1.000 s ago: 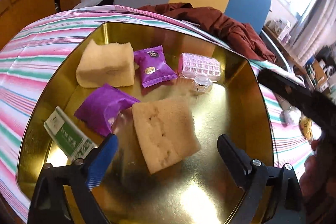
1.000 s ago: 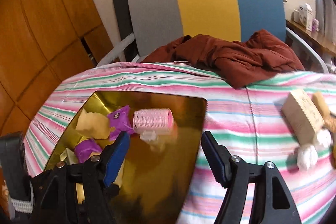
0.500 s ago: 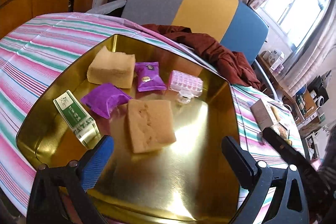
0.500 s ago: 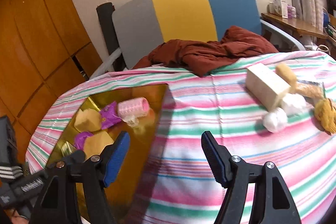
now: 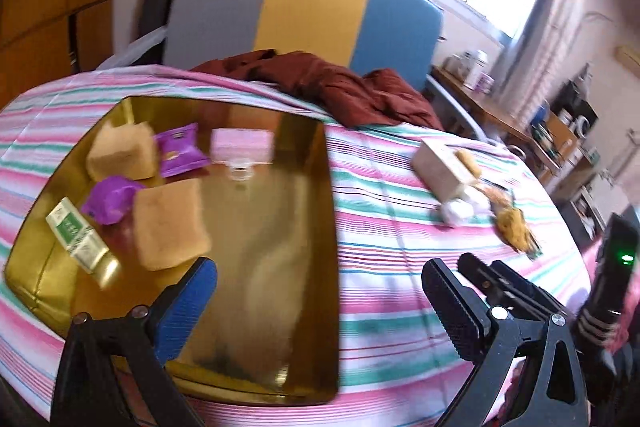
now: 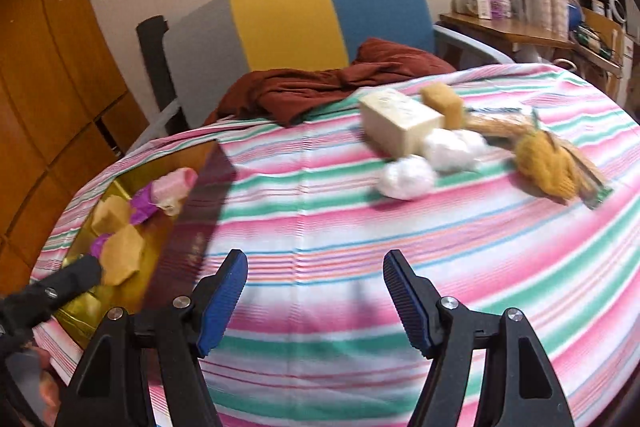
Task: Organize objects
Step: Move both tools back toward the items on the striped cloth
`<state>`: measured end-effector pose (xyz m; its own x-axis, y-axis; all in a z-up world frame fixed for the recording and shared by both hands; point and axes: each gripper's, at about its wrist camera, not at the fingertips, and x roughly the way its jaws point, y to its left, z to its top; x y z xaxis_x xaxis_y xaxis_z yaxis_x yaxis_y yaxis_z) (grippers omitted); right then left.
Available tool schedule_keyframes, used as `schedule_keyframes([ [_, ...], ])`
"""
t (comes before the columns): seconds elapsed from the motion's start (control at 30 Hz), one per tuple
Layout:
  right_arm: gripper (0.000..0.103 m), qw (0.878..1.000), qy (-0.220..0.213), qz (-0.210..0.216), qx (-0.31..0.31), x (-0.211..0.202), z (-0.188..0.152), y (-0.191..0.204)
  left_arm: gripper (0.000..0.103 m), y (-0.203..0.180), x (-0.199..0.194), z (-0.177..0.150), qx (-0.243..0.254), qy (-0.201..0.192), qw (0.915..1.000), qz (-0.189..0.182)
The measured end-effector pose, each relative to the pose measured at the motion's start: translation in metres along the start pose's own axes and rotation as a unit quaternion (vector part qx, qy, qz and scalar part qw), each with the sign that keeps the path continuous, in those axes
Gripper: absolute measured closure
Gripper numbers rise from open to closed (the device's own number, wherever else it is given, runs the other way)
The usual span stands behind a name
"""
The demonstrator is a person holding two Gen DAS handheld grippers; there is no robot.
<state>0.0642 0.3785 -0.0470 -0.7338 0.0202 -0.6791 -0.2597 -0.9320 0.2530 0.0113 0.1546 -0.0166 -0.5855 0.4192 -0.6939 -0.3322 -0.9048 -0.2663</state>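
A gold tray (image 5: pixel 280 307) lies on the striped tablecloth and holds two sponges (image 5: pixel 170 223), two purple packets (image 5: pixel 178 149), a pink box (image 5: pixel 242 145) and a green-and-white box (image 5: pixel 76 233). My left gripper (image 5: pixel 320 301) is open and empty above the tray's near right edge. My right gripper (image 6: pixel 316 297) is open and empty above bare cloth. Ahead of it lie a cream box (image 6: pixel 400 121), a sponge (image 6: pixel 442 99), two white balls (image 6: pixel 408 177) and a yellow knitted thing (image 6: pixel 548 163). The tray (image 6: pixel 184 227) shows at left in the right wrist view.
A brown cloth (image 5: pixel 332 87) drapes over the table's far edge against a grey, yellow and blue chair (image 5: pixel 304 15). A wooden side table (image 6: pixel 516 31) with small containers stands at the right. The right gripper's body (image 5: pixel 612 267) shows at the left wrist view's right edge.
Both grippers have drawn back and swung right, away from the tray. The loose things on the cloth now sit in front of the right gripper. Both stay open.
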Motion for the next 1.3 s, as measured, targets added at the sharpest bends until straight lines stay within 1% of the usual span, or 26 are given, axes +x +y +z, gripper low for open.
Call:
schedule_keyframes([
  [0.17,0.031,0.999,-0.004,-0.027,0.025,-0.006,-0.009,-0.041,0.0,-0.037,0.004,-0.008,0.036,0.006,0.9991,-0.023],
  [0.27,0.031,0.998,-0.011,-0.047,0.04,-0.01,-0.013,-0.068,0.0,-0.056,0.008,-0.013,0.052,0.01,0.9982,-0.029],
  [0.37,0.031,0.996,-0.024,-0.072,0.054,-0.012,-0.009,-0.094,0.0,-0.072,0.015,-0.018,0.066,0.02,0.997,-0.035],
  [0.5,0.031,0.991,-0.049,-0.102,0.073,-0.012,0.015,-0.129,0.0,-0.089,0.022,-0.021,0.082,0.027,0.9957,-0.035],
  [0.57,0.031,0.99,-0.056,-0.109,0.073,-0.009,0.029,-0.142,0.0,-0.096,0.027,-0.022,0.085,0.033,0.9953,-0.033],
  [0.63,0.031,0.987,-0.064,-0.125,0.071,-0.004,0.046,-0.153,0.0,-0.099,0.032,-0.022,0.088,0.038,0.9948,-0.032],
  [0.77,0.031,0.985,-0.055,-0.145,0.076,0.017,0.07,-0.174,0.0,-0.104,0.04,-0.019,0.089,0.043,0.9947,-0.028],
  [0.87,0.032,0.984,-0.039,-0.148,0.089,0.034,0.077,-0.186,0.0,-0.105,0.046,-0.015,0.091,0.046,0.9946,-0.021],
  [0.93,0.036,0.985,-0.029,-0.148,0.086,0.044,0.076,-0.192,0.0,-0.107,0.052,-0.012,0.09,0.048,0.9945,-0.021],
  [0.97,0.039,0.984,-0.027,-0.154,0.081,0.048,0.073,-0.193,0.0,-0.107,0.054,-0.011,0.09,0.048,0.9946,-0.02],
  [1.03,0.046,0.985,-0.021,-0.148,0.086,0.051,0.07,-0.197,0.0,-0.11,0.06,-0.007,0.091,0.048,0.9946,-0.014],
  [1.1,0.047,0.985,-0.024,-0.141,0.091,0.049,0.069,-0.199,0.0,-0.114,0.071,-0.003,0.088,0.056,0.9944,-0.015],
  [1.2,0.055,0.986,-0.028,-0.135,0.092,0.046,0.067,-0.2,0.0,-0.12,0.085,0.0,0.086,0.068,0.9939,-0.014],
  [1.27,0.064,0.987,-0.033,-0.136,0.083,0.042,0.064,-0.196,0.0,-0.123,0.094,0.001,0.085,0.068,0.994,-0.01],
  [1.3,0.066,0.987,-0.036,-0.138,0.075,0.039,0.062,-0.192,0.0,-0.124,0.098,0.002,0.085,0.071,0.9939,-0.006],
])
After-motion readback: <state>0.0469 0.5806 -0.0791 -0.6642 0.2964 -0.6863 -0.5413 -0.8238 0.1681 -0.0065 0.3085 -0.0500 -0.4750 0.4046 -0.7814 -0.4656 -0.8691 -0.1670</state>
